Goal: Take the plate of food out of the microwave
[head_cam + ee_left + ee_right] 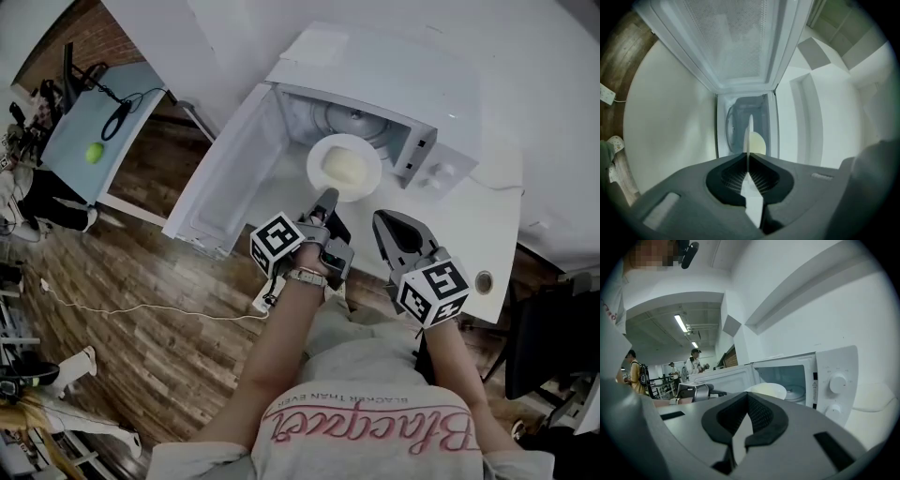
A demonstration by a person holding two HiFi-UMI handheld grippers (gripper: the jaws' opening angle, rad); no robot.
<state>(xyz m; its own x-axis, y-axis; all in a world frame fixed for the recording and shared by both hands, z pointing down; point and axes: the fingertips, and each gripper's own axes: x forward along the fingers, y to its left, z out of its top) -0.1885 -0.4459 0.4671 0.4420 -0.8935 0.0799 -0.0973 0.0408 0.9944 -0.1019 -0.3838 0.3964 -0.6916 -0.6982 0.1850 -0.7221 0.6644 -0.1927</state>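
the plate sits at the mouth of the microwave, just in front of the cavity, with the pale yellow food heaped in its middle. the left tongs are clamped on the near rim, and in the left gripper view the plate shows edge-on between the pads. the right tongs are closed on nothing, off to the plate's right and not touching it.

the main risk, as we judge it, is that one-sided pinch: all the weight hangs off a thin rim, so the far edge could sag, the plate could pivot in the pads, and the food could slide off or the plate could drop onto the bench. a sideways swing could also knock it against the open door on the left or the microwave's front frame on the right.

the plate is round, so it has no real long axis. it lies about level, its face upward, its gripped edge toward us and its free edge toward the cavity.
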